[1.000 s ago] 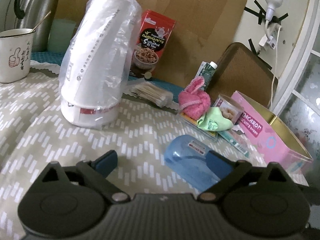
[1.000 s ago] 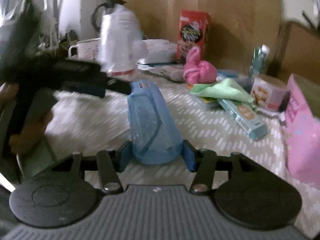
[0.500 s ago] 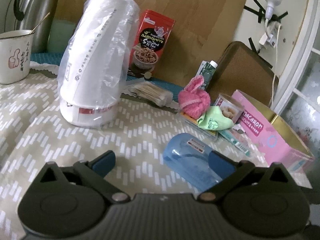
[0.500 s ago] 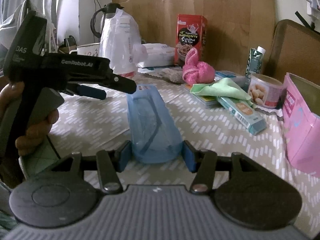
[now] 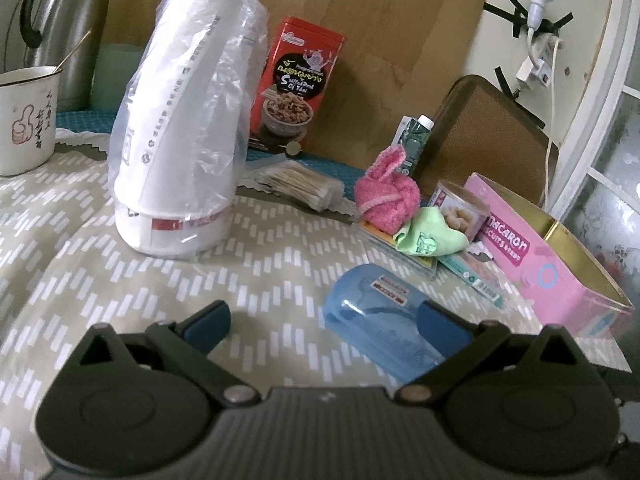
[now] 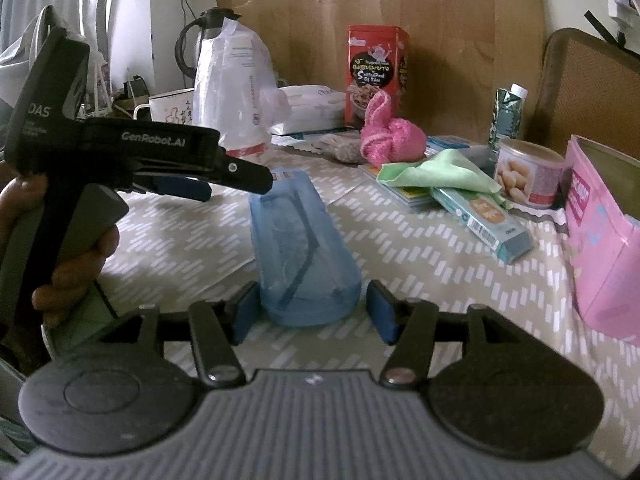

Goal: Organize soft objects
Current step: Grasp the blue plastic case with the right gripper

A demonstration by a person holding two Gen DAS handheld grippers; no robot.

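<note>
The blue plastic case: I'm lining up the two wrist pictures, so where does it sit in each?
Left wrist view: the blue plastic case lies low and right of centre, partly behind the left claw's right finger.
Right wrist view: the blue plastic case lies at centre, its near end between the open fingers of the right claw.
Shared landmark: the pink knitted toy, beyond the case in both.
</note>
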